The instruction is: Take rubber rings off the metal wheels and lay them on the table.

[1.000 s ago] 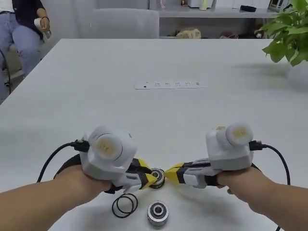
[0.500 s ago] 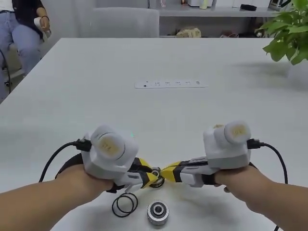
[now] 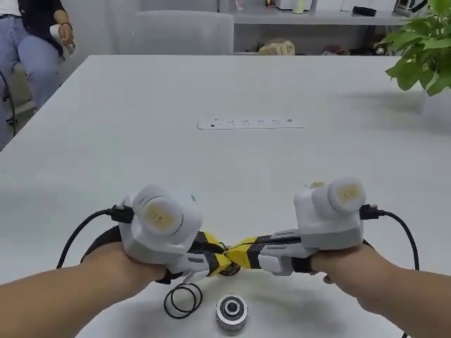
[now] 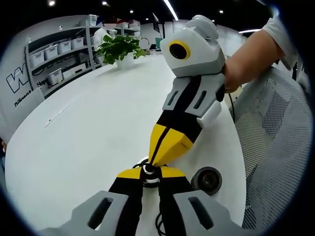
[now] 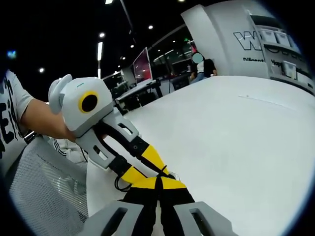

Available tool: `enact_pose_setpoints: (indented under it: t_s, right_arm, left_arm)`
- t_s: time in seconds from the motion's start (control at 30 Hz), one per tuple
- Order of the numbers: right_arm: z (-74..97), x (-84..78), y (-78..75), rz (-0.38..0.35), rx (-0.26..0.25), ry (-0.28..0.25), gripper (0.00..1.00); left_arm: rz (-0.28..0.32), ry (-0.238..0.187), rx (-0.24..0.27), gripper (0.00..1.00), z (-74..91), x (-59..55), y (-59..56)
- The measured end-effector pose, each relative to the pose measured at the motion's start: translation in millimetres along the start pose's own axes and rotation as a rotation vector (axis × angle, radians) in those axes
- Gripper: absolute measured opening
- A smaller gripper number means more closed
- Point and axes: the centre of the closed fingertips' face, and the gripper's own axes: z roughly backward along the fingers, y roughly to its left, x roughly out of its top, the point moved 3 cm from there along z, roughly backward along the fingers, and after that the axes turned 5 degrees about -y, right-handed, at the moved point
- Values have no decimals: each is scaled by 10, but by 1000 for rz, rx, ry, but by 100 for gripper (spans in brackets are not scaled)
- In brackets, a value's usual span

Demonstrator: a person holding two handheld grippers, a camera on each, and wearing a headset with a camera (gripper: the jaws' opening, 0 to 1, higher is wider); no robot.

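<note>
**Yellow-tipped left tool (image 4: 150, 173) clamped on a small silver metal wheel (image 4: 149, 178)**

Left tool comes in from the left in the head view, gripped by the person's left hand (image 3: 130, 273). Jaws sit either side of the small silver metal wheel and press on it. Wheel is just above the white table (image 3: 225, 176), near the front edge, and mostly hidden by the yellow tips in the head view.

Yellow-tipped right tool (image 4: 158, 160) comes in from the right, held by the right hand (image 3: 352, 273). Jaws are together, coming to a point on the top rim of the held wheel. Tip to tip with the left tool. Cannot tell whether a ring is nipped between them; that spot is too small and covered.

Second silver metal wheel (image 3: 231, 310) lies flat on the table, just in front of the two tools, dark hub facing up, nothing touching it. In the left gripper view it sits just right of the left tool's jaws.

Two thin black rubber rings (image 3: 182, 299) lie flat on the table, overlapping each other, just left of the second wheel and below the left tool.

A black cable (image 3: 79, 236) runs from the left tool's white body.

Further back: flat white power strip (image 3: 251, 124) mid-table, green leafy plant (image 3: 421, 49) at the far right, seated person (image 3: 32, 42) at the far left beyond the table.
</note>
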Motion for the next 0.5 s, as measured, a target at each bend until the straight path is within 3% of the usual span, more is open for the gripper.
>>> enact_pose_setpoints:
  t_s: [0.13,0.37,0.5]
  right_arm:
    - [42,-40,-76,-8,-15,-4,0]
    - [76,-47,-98,-28,-14,-16,0]
    - [88,-32,-91,-41,-8,-24,0]
  left_arm:
    - [-4,0,2,6,-2,3,-3]
    - [28,-17,2,8,-5,7,6]
    - [16,-14,-5,12,18,2,2]
